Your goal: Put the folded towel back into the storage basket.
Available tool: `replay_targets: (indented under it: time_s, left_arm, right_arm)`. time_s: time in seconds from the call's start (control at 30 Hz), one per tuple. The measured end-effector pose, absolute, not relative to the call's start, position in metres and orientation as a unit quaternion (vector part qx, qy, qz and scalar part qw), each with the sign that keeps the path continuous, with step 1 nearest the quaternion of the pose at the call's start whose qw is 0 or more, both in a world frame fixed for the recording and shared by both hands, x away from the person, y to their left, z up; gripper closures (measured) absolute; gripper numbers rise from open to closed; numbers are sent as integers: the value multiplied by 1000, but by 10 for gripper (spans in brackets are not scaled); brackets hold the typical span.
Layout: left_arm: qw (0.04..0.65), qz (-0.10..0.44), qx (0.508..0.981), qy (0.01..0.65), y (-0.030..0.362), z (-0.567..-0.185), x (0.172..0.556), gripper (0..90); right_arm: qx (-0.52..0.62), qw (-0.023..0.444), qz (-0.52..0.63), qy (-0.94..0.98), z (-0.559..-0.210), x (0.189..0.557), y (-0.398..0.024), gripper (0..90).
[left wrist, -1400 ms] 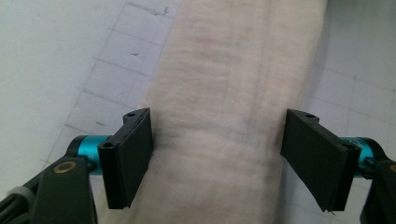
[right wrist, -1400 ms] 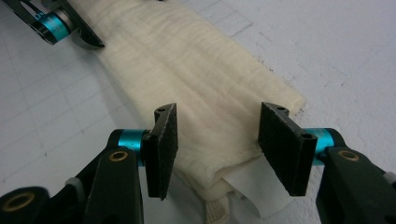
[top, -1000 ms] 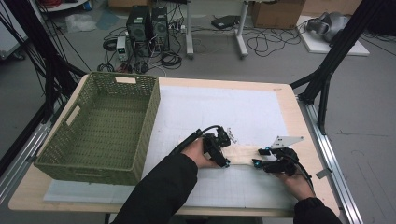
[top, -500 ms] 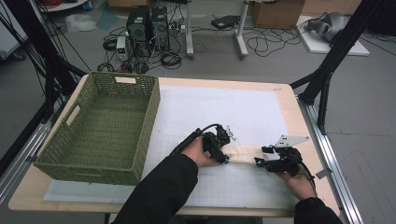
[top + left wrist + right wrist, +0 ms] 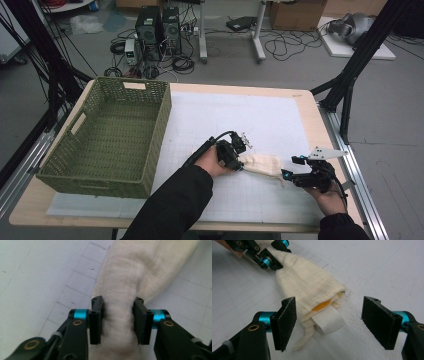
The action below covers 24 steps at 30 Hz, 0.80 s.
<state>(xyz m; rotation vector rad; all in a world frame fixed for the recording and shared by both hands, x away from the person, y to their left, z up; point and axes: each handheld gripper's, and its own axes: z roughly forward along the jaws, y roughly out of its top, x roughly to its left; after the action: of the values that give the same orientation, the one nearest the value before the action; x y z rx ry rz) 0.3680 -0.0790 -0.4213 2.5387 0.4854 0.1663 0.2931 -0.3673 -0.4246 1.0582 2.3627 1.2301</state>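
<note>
A cream cloth bag (image 5: 260,163) is lying on the white gridded mat (image 5: 260,115), right of centre in the lower half of the high view, its length running between the two grippers. In the right gripper view the bag (image 5: 309,287) is stretching from upper left toward the centre, its mouth facing the camera — a white roll (image 5: 328,320) and something orange (image 5: 323,305) are showing at the opening, and a drawstring end (image 5: 304,340) is trailing toward the bottom edge.

The left gripper (image 5: 235,156) is pinching the bag's far end: in the left gripper view the left gripper (image 5: 118,320) is squeezing the bunched fabric (image 5: 117,315) between both pads, the jaws having just been closing on it. The right gripper (image 5: 289,174) is sitting at the mouth end, lower right of the high view. Its jaws have just been opening — in its own view the right gripper (image 5: 329,323) is standing wide, the pads well apart on either side of the mouth and gripping nothing.

A green wicker basket (image 5: 107,135) is standing at the left of the table (image 5: 300,95), well apart from the bag.
</note>
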Motion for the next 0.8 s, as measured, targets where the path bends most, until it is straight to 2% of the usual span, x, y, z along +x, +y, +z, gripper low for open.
replay_targets:
  time_s: [0.3,0.8]
  left_arm:
    - [280,57,938,197,-77,-422,369,773]
    - [311,9,913,264,-66,-425,377,799]
  right_arm:
    - [369,140,430,812,-424,286,-370,241]
    - [362,141,427,817,-429,285,-369,181]
